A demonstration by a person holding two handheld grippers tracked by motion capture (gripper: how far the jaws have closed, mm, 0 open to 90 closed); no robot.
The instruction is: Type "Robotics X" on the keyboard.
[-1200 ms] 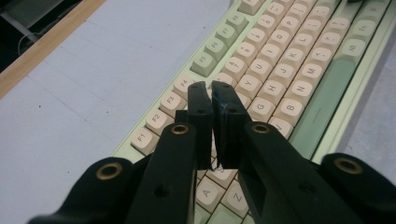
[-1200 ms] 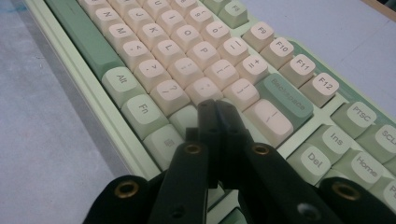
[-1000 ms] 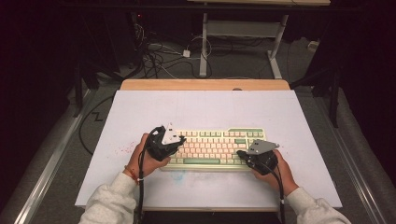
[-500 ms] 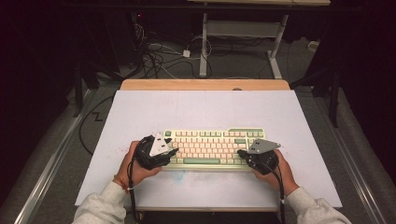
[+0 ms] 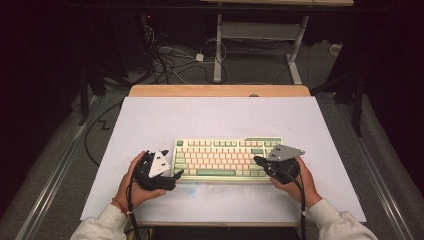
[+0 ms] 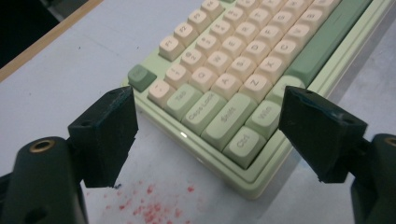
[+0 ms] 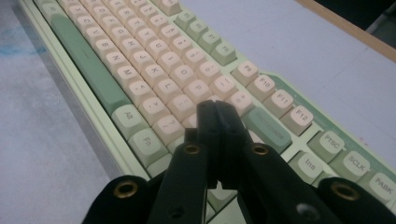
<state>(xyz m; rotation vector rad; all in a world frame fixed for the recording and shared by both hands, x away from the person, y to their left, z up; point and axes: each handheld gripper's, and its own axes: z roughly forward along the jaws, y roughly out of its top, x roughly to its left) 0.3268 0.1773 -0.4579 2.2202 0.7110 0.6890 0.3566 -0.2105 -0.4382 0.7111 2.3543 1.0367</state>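
A pale green keyboard (image 5: pixel 227 157) with cream and green keys lies flat on the white sheet, near the front middle. My left gripper (image 5: pixel 175 175) sits just off its front left corner, held low over the sheet. Its jaws have just been opening and now stand wide apart (image 6: pixel 210 135), with the keyboard's (image 6: pixel 243 60) corner keys beyond them and nothing pressed between the pads. My right gripper (image 5: pixel 257 161) rests over the keyboard's right end. In the right gripper view its jaws are shut together (image 7: pixel 215 109) above the keys (image 7: pixel 140 70), holding nothing.
The white sheet (image 5: pixel 215 117) covers a wooden table whose far edge (image 5: pixel 220 90) shows. Red specks (image 6: pixel 149 207) mark the sheet in front of the left gripper. Cables (image 5: pixel 170 57) and a desk frame (image 5: pixel 260 35) lie on the dark floor beyond.
My left hand has slid left and down off the keyboard's left end, and its jaws have gone from shut to wide open. The right hand has stayed put.
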